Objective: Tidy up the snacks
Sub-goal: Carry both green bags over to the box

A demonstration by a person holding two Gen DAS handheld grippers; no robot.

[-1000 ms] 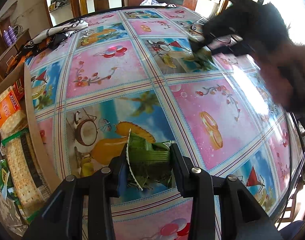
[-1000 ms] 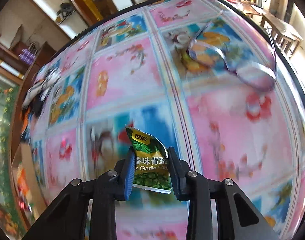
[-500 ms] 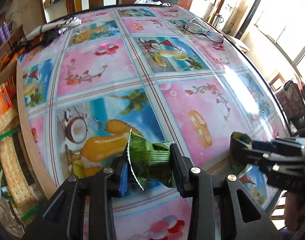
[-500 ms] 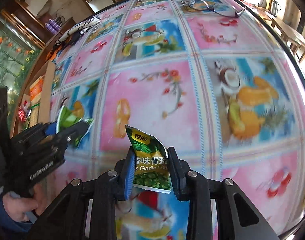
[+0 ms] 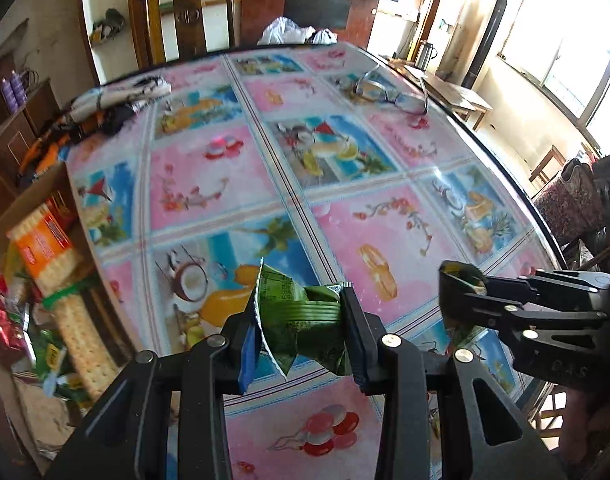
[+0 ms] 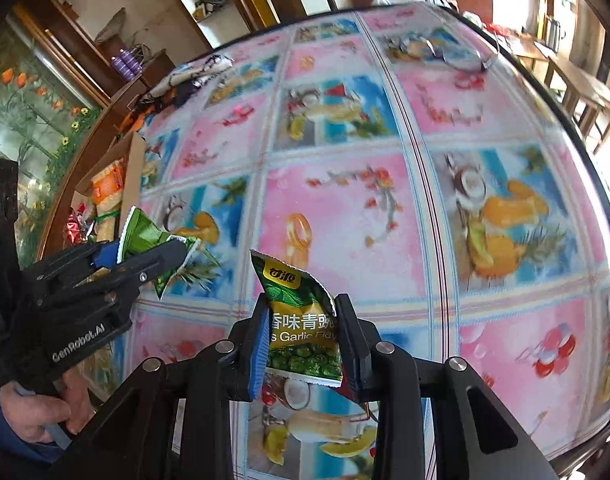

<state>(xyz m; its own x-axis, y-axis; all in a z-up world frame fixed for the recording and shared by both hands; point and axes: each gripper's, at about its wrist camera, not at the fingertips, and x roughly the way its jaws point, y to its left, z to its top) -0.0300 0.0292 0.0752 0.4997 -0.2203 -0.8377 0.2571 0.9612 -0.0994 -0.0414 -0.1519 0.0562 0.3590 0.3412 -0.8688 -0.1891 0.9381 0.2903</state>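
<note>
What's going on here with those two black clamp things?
A person is tidying snacks with a hand-held gripper in each hand. The left gripper is clamped on a crumpled green snack packet, and the right gripper pinches a green pea packet. Both are held above the patterned table. A cardboard box with crackers and other snacks sits at the table's left edge.

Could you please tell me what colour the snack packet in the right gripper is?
Green with a yellow band, seen best in the right wrist view: snack packet, right gripper.
</note>
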